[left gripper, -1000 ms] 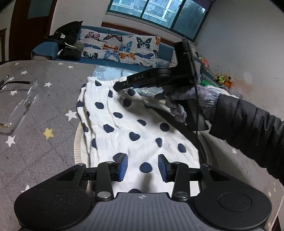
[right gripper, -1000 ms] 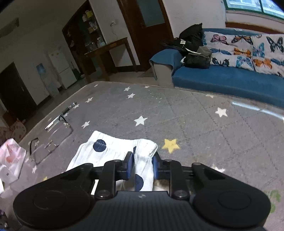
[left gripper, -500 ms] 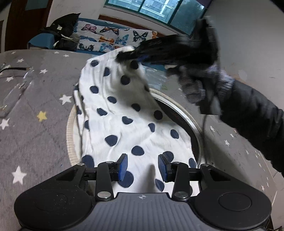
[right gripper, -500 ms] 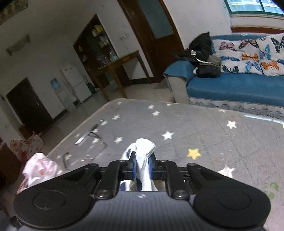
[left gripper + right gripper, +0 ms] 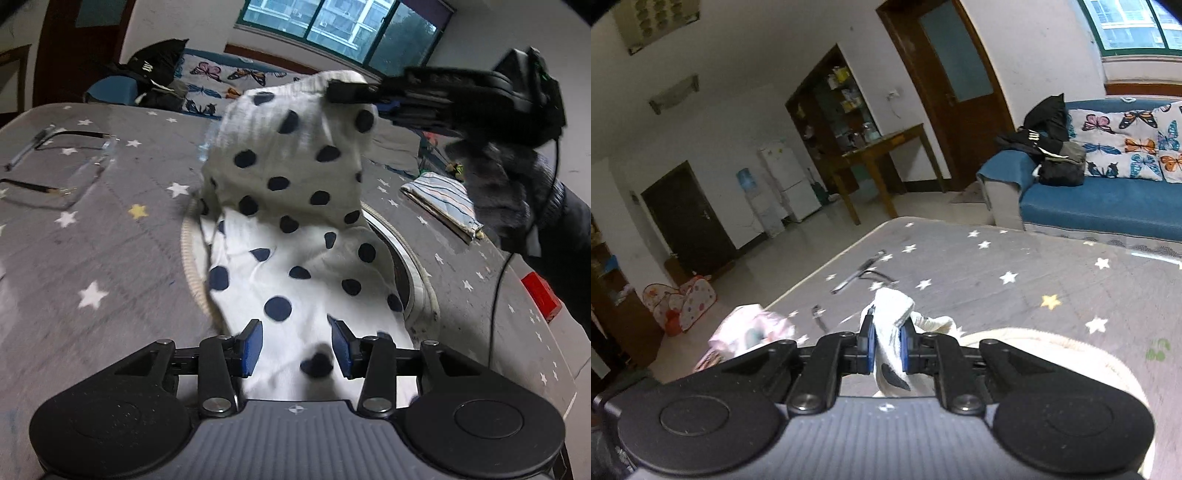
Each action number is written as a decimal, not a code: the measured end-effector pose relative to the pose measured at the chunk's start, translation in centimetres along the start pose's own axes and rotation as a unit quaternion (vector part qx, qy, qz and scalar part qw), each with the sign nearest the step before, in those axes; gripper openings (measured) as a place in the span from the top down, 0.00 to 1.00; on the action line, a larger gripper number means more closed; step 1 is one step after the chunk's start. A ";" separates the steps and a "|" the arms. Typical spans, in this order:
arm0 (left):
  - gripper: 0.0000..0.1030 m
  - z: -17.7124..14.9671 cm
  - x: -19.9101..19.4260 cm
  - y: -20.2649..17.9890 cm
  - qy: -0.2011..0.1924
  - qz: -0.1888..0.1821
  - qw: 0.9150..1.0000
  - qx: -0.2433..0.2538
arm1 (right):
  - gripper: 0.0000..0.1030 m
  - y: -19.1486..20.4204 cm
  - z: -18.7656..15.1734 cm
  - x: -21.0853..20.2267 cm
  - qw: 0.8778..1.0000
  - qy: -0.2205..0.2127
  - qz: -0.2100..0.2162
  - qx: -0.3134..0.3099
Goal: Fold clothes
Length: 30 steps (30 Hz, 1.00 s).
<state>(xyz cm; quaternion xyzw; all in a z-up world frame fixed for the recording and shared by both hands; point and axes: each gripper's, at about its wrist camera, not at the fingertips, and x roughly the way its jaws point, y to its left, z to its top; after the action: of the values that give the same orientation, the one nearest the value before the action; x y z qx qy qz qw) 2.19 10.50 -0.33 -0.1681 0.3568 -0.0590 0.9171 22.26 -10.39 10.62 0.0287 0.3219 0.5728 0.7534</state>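
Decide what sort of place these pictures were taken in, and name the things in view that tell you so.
Most likely a home living room. A blue sofa with butterfly cushions stands by a window, a white fridge and a water dispenser stand along the far wall, and a child's play tent sits on the floor.

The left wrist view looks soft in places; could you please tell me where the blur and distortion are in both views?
Left wrist view: the right gripper and the lifted end of the polka-dot garment are motion-blurred, and the fisheye bows the window frame. Right wrist view: door frames curve; the pink bundle is smeared.
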 end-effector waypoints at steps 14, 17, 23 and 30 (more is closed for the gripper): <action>0.54 -1.9 -6.6 2.2 -0.060 0.058 0.996 -0.033 | 0.89 8.5 -7.1 -6.7 0.997 0.017 0.068 -0.037; 0.54 -1.9 -7.3 2.4 -0.070 0.065 0.995 -0.038 | 0.89 10.1 -9.1 -7.8 0.994 0.031 0.089 -0.060; 0.53 -1.8 -8.0 2.5 -0.080 0.068 0.994 -0.040 | 0.89 13.3 -14.4 -9.5 0.979 0.075 0.111 -0.154; 0.52 -1.9 -8.2 1.5 -0.085 0.054 0.994 -0.032 | 0.87 14.7 -18.1 -11.3 0.966 0.106 0.109 -0.211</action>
<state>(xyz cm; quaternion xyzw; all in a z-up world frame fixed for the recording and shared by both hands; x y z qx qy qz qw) -5.12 13.26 3.04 -0.1825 0.2875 0.0166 0.9401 -1.03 -21.18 7.44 -0.1565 0.2664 0.7061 0.6372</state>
